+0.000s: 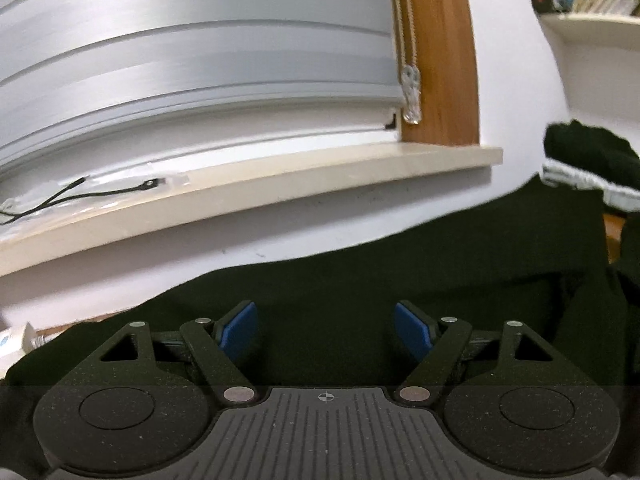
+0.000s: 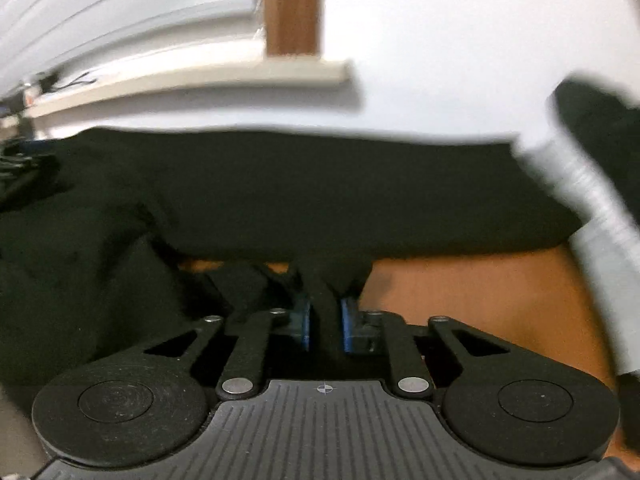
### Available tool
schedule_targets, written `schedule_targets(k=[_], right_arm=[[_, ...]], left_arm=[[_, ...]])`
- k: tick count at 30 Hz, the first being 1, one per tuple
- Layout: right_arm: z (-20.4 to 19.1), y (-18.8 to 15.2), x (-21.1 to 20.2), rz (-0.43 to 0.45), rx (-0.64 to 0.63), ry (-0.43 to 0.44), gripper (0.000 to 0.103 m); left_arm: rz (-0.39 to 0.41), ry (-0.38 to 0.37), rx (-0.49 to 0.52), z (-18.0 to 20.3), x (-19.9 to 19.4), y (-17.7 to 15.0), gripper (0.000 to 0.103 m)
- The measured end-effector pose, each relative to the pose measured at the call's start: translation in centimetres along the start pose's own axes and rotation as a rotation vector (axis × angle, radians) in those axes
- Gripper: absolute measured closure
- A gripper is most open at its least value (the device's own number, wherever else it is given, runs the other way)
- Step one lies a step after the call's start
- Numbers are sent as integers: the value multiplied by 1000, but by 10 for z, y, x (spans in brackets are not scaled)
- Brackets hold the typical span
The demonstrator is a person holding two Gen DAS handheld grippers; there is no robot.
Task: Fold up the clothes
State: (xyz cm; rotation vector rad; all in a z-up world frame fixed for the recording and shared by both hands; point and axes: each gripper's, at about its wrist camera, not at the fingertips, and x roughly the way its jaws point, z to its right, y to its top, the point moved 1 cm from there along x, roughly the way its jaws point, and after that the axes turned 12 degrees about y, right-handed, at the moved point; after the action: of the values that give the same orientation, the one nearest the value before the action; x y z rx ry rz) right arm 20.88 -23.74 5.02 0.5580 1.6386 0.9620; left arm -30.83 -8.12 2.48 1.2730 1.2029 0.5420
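Right wrist view first: my right tongs (image 2: 325,322) are pinched together on a narrow fold of the dark garment (image 2: 320,196), the blue pads (image 2: 347,328) pressing the cloth from both sides. The fold rises straight out of the grip and joins the main body of the garment, which runs as a long band from left to right across the picture, just beyond the fingertips. Under it and to the right lies bare orange-brown bench (image 2: 460,300). A white ribbed cloth (image 2: 592,216) slants down the right edge; the blur hides what it belongs to.

In the left wrist view, my left tongs (image 1: 325,330) stand wide apart, blue pads (image 1: 240,330) clear of everything, with nothing clamped. The same garment (image 1: 400,288) spreads beneath and ahead of them, its far edge climbing toward the right. I cannot tell whether the fingertips touch the fabric or hover just over it.

So the relation I work from: the garment's long axis lies crosswise to both tongs, the right hand already has its edge, and the left sits over cloth it has not taken. I judge the left must close on the edge ahead before any fold can be drawn over.

Beyond the bench are the white wall, a pale windowsill (image 1: 280,184), grey blinds (image 1: 200,60) and a wooden window frame (image 1: 440,60).
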Motion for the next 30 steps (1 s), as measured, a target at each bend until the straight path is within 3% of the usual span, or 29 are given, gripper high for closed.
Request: schedule_targets(k=[6, 9, 11, 16, 21, 25, 30], right_arm=[[30, 18, -99, 348, 44, -386, 91], [48, 6, -99, 267, 100, -447, 80], [59, -6, -86, 169, 134, -458, 63], [65, -24, -61, 79, 167, -422, 46], [54, -25, -37, 49, 141, -368, 42], [49, -24, -23, 85, 126, -312, 35], [43, -22, 5, 100, 140, -222, 32]], left_arm=[[-23, -10, -5, 0, 5, 2, 24], [-23, -8, 7, 2, 5, 2, 23], [-25, -7, 9, 2, 5, 2, 23], [-32, -1, 13, 3, 5, 1, 22], [-32, 5, 22, 4, 7, 1, 22], [-37, 6, 23, 5, 8, 1, 22], [-36, 11, 31, 5, 8, 0, 21]])
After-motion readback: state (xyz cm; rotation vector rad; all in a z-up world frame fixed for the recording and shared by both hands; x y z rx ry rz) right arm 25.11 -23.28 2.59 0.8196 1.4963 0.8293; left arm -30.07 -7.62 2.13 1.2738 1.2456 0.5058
